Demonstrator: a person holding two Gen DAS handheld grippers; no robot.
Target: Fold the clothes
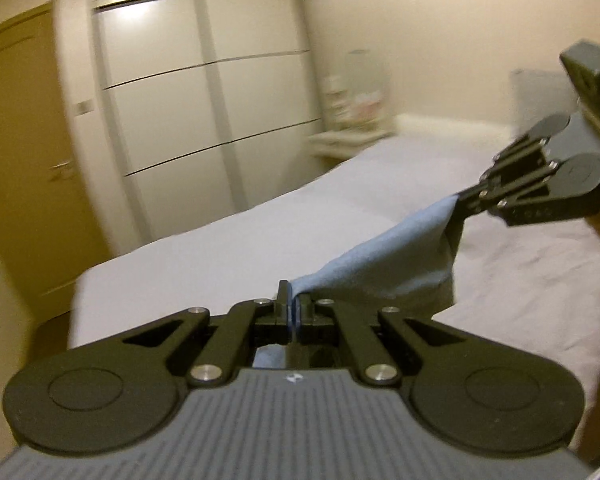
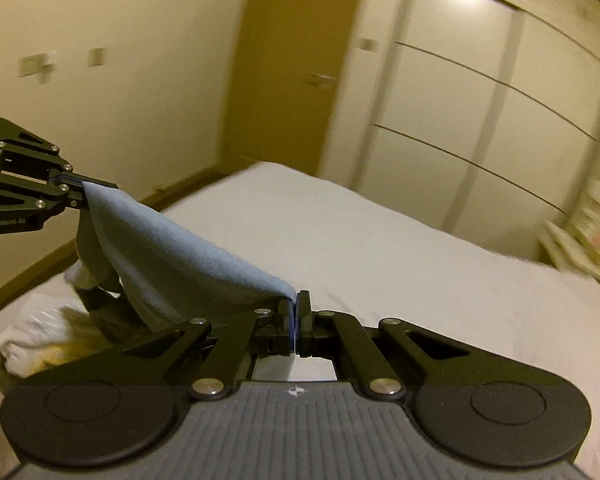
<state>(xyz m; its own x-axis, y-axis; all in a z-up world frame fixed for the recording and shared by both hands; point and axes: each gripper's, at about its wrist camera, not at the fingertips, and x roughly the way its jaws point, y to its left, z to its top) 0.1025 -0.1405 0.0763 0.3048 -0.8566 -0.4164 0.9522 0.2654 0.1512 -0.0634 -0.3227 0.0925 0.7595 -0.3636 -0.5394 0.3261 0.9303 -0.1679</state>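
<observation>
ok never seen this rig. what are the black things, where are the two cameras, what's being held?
There is no robot arm here. A person carries two handheld claws, each with a fisheye camera looking forward along its fingers.

In the left wrist view, the left claw fills the bottom edge and the right claw shows at the right. The right wrist view is the mirror: the right claw at the bottom, the left claw at the left.

Both claws are shut on one blue cloth, each pinching an edge, so it hangs stretched between them above a white bed. A pile of other laundry lies on the bed. Both pictures are motion-blurred.
</observation>
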